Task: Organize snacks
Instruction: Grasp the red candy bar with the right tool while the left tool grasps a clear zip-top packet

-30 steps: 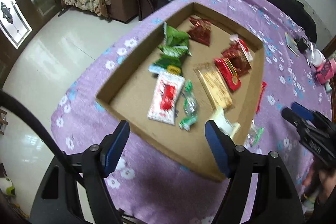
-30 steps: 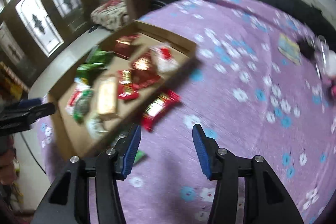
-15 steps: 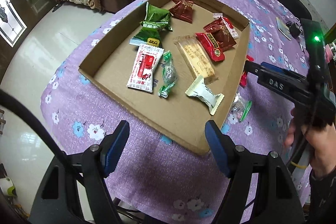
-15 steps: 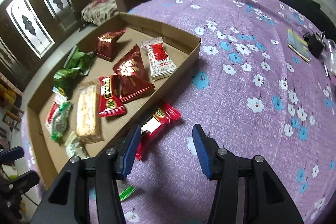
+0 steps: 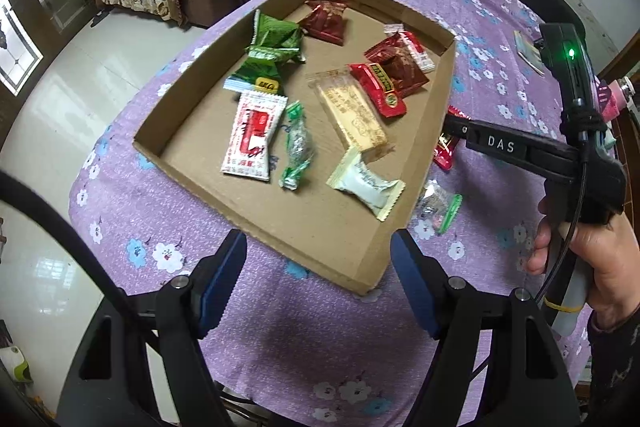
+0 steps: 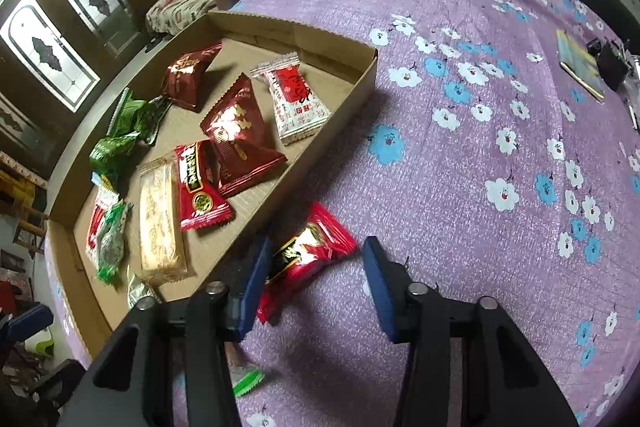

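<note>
Only the right wrist view shows the red snack packet (image 6: 306, 253) whole, on the purple worktop (image 6: 460, 163) beside the cardboard tray (image 6: 362, 87), between the right gripper's (image 6: 316, 281) spread fingers. The left gripper (image 5: 320, 281), fingers spread and holding nothing, hangs over the tray's near corner. Since half a second ago the right gripper has come closer around the packet.

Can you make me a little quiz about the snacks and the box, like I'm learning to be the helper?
1. True or false: the red snack packet next to the right tongs lies inside the cardboard box.
2. Which lies outside the box on the purple cloth? A) the long beige biscuit pack B) the clear candy with green ends C) the white pillow pack
3. Fill in: the left tongs are ____ and hold nothing.

Key: 1 false, it lies on the cloth beside the box. 2 B. 3 open.
</note>
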{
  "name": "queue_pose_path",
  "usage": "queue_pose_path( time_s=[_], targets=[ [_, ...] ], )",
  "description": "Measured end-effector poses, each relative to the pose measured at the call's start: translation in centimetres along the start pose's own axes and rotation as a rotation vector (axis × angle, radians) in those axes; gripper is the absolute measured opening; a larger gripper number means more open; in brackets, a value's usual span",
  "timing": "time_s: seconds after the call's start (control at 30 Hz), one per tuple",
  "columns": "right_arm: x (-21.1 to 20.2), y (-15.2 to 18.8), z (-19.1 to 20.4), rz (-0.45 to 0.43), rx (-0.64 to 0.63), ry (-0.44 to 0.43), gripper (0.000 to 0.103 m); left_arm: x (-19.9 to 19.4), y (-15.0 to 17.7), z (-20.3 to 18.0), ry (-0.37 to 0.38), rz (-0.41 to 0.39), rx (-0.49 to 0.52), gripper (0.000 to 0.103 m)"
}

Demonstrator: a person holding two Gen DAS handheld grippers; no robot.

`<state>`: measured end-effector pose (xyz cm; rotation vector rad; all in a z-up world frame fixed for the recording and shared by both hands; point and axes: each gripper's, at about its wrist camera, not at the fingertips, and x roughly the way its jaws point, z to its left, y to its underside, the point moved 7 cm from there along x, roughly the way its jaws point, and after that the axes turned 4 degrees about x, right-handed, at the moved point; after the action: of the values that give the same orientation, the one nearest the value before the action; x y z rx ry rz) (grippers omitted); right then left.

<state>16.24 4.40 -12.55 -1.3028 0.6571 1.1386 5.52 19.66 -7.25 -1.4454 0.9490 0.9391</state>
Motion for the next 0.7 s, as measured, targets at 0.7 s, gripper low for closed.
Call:
queue_pose_path(
  time_s=[0.7],
  targets=[
    [-5.6, 5.7, -10.4, 0.013, 0.079, 0.058, 0.044, 4.7, -3.8, -10.9, 0.025, 0.158, -0.234, 0.075]
  ],
)
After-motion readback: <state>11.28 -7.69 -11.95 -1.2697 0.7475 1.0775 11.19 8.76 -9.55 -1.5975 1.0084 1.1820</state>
